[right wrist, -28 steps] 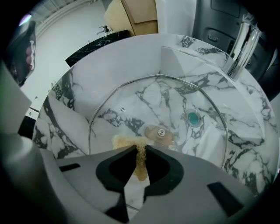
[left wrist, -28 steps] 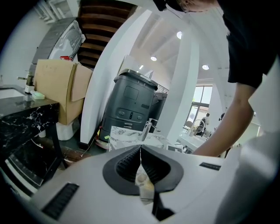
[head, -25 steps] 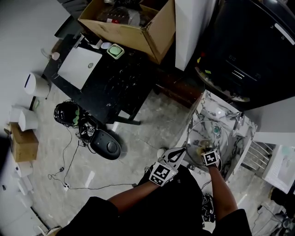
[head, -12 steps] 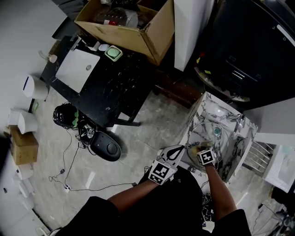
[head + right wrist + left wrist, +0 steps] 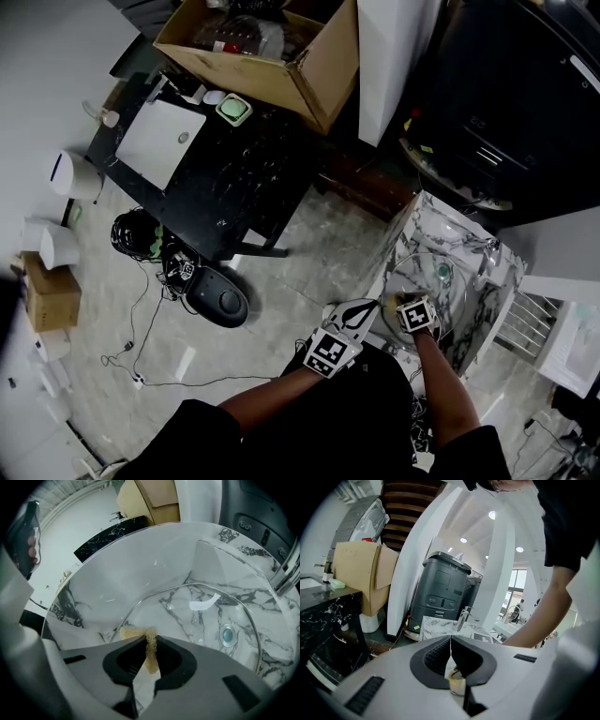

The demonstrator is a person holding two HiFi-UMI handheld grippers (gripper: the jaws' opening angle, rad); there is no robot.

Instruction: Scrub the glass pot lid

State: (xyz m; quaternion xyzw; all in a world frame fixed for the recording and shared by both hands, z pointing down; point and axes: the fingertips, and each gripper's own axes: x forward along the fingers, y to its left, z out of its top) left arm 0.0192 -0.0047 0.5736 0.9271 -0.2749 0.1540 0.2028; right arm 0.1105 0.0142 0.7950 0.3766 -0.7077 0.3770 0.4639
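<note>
Marble sink (image 5: 427, 214), lower right of the head view. The lid (image 5: 201, 616) is in the basin, its rim pinched by the left gripper (image 5: 451, 644). The right gripper (image 5: 149, 644) clamps a sponge (image 5: 129, 632). Recommended: keep the rim steady and press the sponge flat against the glass.

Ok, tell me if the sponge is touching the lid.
Touching. In the right gripper view the sponge, pinched by the right gripper, lies flattened on the lid at its near rim, with no gap showing.
</note>
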